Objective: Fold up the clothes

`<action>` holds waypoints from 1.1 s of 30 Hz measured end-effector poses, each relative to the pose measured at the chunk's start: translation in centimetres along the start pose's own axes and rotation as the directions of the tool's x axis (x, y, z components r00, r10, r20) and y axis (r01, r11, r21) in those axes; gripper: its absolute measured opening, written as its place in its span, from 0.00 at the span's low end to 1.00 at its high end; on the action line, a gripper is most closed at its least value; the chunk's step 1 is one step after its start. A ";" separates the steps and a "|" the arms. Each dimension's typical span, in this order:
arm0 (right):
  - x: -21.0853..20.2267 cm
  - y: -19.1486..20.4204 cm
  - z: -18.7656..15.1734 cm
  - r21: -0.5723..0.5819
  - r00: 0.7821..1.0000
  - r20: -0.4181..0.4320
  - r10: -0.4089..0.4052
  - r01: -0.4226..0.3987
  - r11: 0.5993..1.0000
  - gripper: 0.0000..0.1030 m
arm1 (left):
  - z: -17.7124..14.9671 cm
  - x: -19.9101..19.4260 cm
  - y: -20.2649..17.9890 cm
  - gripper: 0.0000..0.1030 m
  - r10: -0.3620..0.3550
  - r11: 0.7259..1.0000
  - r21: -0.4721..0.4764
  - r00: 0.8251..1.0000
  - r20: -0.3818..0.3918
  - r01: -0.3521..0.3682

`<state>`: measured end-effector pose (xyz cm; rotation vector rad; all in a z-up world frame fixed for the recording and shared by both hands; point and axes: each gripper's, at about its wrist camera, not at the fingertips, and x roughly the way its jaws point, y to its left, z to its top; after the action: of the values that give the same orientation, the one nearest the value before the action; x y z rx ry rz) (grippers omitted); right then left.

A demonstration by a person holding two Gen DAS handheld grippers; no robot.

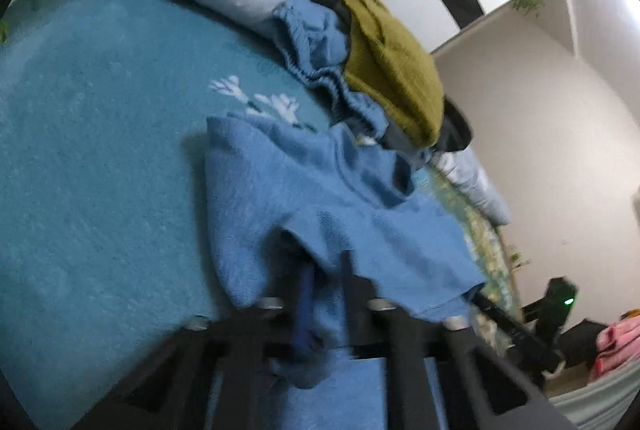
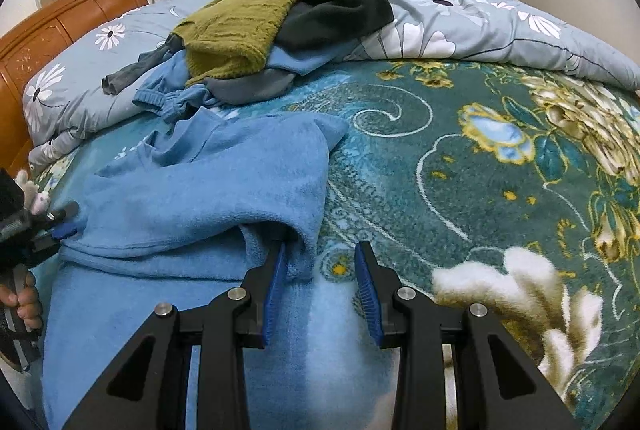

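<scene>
Two grippers work the blue fleece garment (image 2: 192, 197) on the bed blanket (image 2: 460, 165): left gripper (image 1: 324, 286) pinches its edge to anchor, right gripper (image 2: 320, 270) spread (holding nothing).

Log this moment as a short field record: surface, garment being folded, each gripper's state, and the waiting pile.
surface: floral teal blanket on a bed
garment: blue fleece top, partly folded over itself
left gripper: shut on the blue fleece top at its edge
right gripper: open, one finger just under the folded edge, gripping nothing
pile: olive green knit on top, dark garment beside it, other blue and grey clothes beneath
bedding: flowered grey-blue quilt behind the pile
</scene>
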<state>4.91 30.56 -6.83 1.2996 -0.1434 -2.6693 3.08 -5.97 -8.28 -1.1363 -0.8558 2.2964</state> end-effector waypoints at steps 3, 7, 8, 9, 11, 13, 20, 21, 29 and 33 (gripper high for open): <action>0.2 -0.1 0.1 0.007 1.000 0.002 0.008 -0.008 1.000 0.35 | 0.4 -1.0 -0.7 0.05 0.011 1.000 0.022 0.999 0.042 -0.012; 0.1 0.1 0.4 0.005 1.000 0.010 0.018 -0.018 1.000 0.35 | 0.9 -2.3 -1.6 0.04 0.025 0.998 0.051 0.995 0.098 -0.030; 0.0 0.1 0.5 0.005 1.000 0.017 0.022 -0.022 1.000 0.35 | 1.1 -2.8 -1.7 0.04 0.033 0.997 0.059 0.993 0.117 -0.040; -0.1 0.1 0.6 0.007 0.999 0.023 0.027 -0.027 1.000 0.35 | 1.2 -3.3 -1.6 0.04 0.047 0.997 0.060 0.990 0.132 -0.055; 0.2 -0.1 0.5 0.012 0.999 0.019 0.034 -0.034 0.999 0.35 | 1.2 -3.7 -0.7 0.04 0.074 0.996 0.046 0.988 0.137 -0.081; 0.7 -0.1 0.3 0.016 0.999 0.003 0.036 -0.036 0.999 0.35 | 1.0 -3.3 0.1 0.04 0.103 0.993 0.040 0.988 0.117 -0.108; 0.5 -0.2 0.3 0.004 1.000 -0.013 0.023 -0.023 1.000 0.35 | 0.4 -1.6 0.9 0.07 0.232 0.970 0.059 0.971 0.055 -0.236; 0.1 -0.1 0.3 -0.005 1.000 -0.012 0.026 -0.026 1.000 0.35 | 0.4 -2.1 0.6 0.08 0.242 0.967 0.070 0.968 0.067 -0.246; -2.7 -0.2 2.1 -0.025 0.996 0.032 0.086 -0.086 0.996 0.35 | -0.1 -4.0 -3.7 0.43 0.275 0.934 0.202 0.954 0.123 -0.295; -0.7 2.6 3.9 -0.022 0.984 0.007 0.179 -0.179 0.984 0.35 | -0.6 -2.6 -3.7 0.44 0.274 0.930 0.229 0.957 0.091 -0.288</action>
<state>2.56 28.18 -3.49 1.2072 -0.2219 -2.5187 5.41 -4.74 -4.56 -1.1503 -0.4370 2.5906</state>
